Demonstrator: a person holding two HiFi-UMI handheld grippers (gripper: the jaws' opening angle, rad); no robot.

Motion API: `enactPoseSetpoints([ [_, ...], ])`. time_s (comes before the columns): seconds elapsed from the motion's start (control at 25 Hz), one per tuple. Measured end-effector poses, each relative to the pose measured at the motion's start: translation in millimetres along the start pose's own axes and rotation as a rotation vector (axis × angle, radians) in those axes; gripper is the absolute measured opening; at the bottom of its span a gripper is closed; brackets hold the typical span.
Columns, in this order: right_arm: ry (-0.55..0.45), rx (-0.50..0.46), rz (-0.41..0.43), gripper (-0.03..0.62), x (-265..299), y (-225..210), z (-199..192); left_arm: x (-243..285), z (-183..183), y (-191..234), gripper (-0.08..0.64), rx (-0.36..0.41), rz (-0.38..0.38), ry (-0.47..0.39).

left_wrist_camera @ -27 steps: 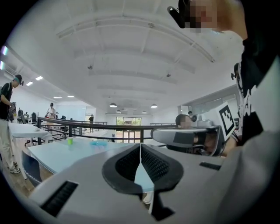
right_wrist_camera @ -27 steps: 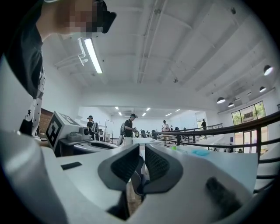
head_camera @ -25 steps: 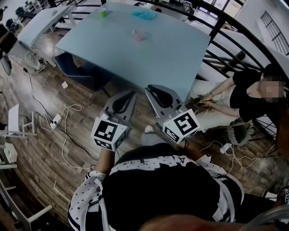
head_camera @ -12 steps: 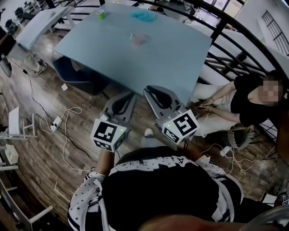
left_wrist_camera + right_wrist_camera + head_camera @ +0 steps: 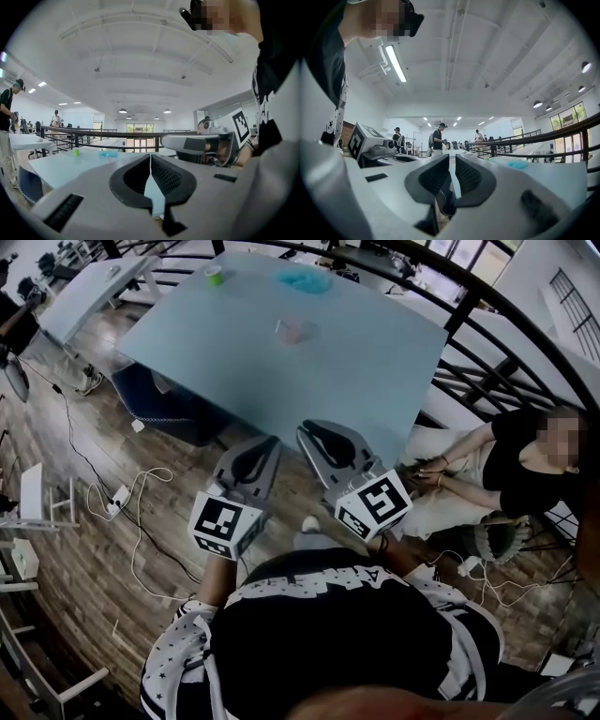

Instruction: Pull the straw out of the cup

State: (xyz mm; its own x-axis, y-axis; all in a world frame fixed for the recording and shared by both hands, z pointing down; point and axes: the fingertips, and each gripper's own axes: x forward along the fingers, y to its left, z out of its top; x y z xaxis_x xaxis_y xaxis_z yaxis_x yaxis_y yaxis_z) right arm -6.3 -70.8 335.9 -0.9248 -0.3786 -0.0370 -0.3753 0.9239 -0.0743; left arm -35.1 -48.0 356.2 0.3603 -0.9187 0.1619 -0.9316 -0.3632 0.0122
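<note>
A small pinkish cup (image 5: pixel 292 331) with a straw standing in it sits on the far half of the pale blue table (image 5: pixel 375 362). Both grippers hang over the floor on my side of the table's near edge, well short of the cup. My left gripper (image 5: pixel 272 441) is shut with nothing in it; its tips (image 5: pixel 150 157) touch. My right gripper (image 5: pixel 306 427) is beside it, its jaws (image 5: pixel 452 160) drawn together with only a thin slit and nothing between them. Neither gripper view shows the cup.
A green cup (image 5: pixel 214 274) and a blue object (image 5: pixel 302 278) sit at the table's far edge. A seated person (image 5: pixel 511 460) is at the right beside a black railing (image 5: pixel 469 301). Cables (image 5: pixel 141 512) lie on the wooden floor at the left. A blue chair (image 5: pixel 173 404) is tucked under the table.
The table and cup have slid slightly lower in the head view. Both grippers hold the same pose side by side, still shut.
</note>
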Motion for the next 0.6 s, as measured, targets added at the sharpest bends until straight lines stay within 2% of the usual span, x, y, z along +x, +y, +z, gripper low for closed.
enactPoseSetpoints([
  [0.44, -0.003, -0.013, 0.071, 0.031, 28, -17, 1, 18, 2, 21, 0.015, -0.001, 0.053, 0.004],
  [0.6, -0.010, 0.021, 0.083, 0.031, 37, -27, 0, 27, 2, 28, 0.015, 0.002, 0.070, 0.012],
])
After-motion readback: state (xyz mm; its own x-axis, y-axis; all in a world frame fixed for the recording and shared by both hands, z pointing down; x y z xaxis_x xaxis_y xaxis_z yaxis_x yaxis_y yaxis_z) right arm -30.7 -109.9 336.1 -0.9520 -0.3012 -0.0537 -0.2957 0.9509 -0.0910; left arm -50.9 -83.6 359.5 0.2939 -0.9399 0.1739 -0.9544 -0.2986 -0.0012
